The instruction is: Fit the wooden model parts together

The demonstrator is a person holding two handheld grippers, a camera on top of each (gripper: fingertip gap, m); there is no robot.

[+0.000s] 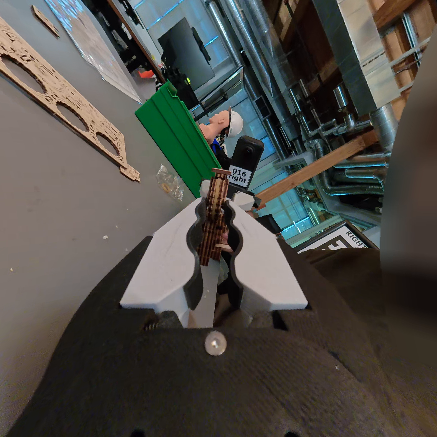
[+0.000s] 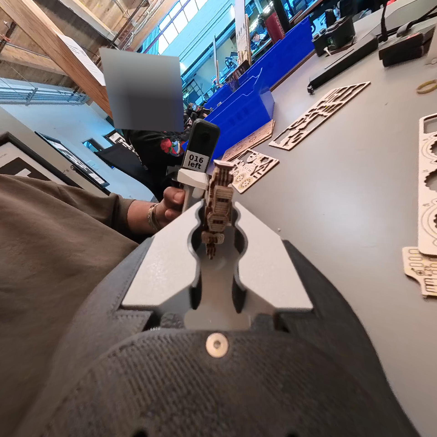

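Note:
A small wooden model assembly point(image 1: 214, 227), made of layered laser-cut pieces with a flat cap at its far end, is held in the air between both grippers. My left gripper point(image 1: 215, 203) is shut on its near end. Beyond it, one of the right gripper's white fingers point(image 1: 243, 199) meets the same assembly from the opposite side. In the right wrist view the assembly point(image 2: 220, 189) stands between the jaws of my right gripper point(image 2: 218, 208), which is shut on it. A white finger of the left gripper point(image 2: 191, 178) is just behind it.
The grey table point(image 1: 59, 236) carries a punched-out wooden sheet point(image 1: 59, 94), a small plastic bag point(image 1: 170, 182) and a green bin point(image 1: 175, 139). Several wooden part sheets point(image 2: 319, 113) point(image 2: 253, 170) point(image 2: 428, 189), blue bins point(image 2: 243, 111) and a rubber band point(image 2: 425, 87) lie to the right. A person's hand point(image 2: 170, 205) holds the left gripper. Both grippers' tips are close together, under 4 cm apart.

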